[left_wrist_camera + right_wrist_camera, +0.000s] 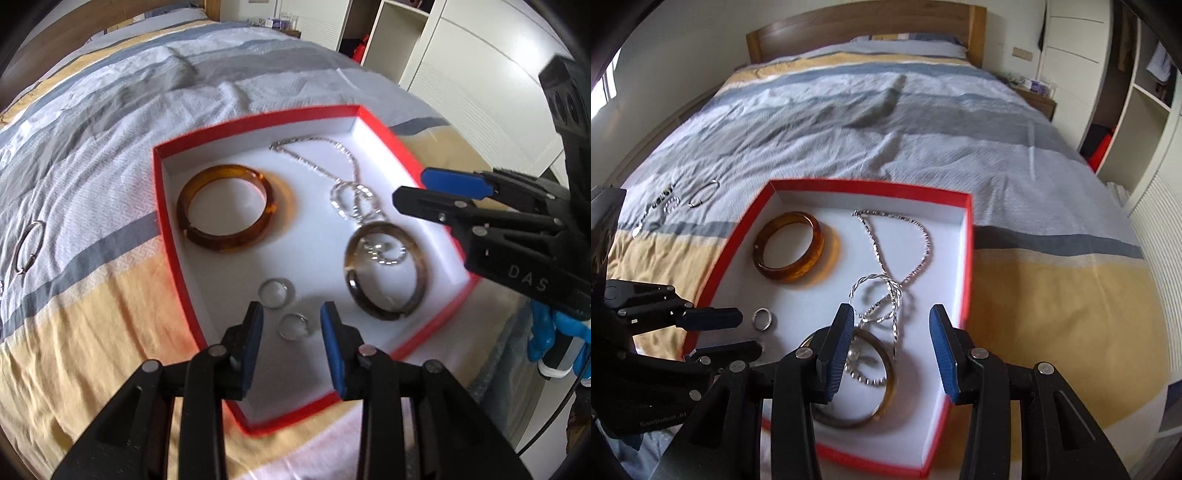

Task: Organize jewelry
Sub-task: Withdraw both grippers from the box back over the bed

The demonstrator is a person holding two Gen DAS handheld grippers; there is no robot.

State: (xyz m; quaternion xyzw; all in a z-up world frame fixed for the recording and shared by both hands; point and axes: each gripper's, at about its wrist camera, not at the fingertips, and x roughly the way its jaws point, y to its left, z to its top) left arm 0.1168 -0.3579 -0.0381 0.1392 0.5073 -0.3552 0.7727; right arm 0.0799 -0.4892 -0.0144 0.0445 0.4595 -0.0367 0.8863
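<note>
A red box (258,119) with a white floor lies on the bed. In it lie an amber bangle (225,208), a silver chain necklace (317,158), a grey-brown bangle (386,271) and two small silver rings (275,291). My left gripper (293,332) hovers open over the nearer ring (293,326), its pads apart from it. My right gripper (892,328) is open above the grey-brown bangle (860,380), a beaded bracelet (866,374) and a twisted silver hoop (879,299). Nothing is between its pads. It also enters the left wrist view as the right gripper (412,188).
Loose pieces lie on the striped bedspread left of the box: a thin silver bangle (705,192) and small silver items (670,203). A wooden headboard (864,33) is far back, and white wardrobes (1145,110) stand to the right. My left gripper (750,332) reaches over the box's left wall.
</note>
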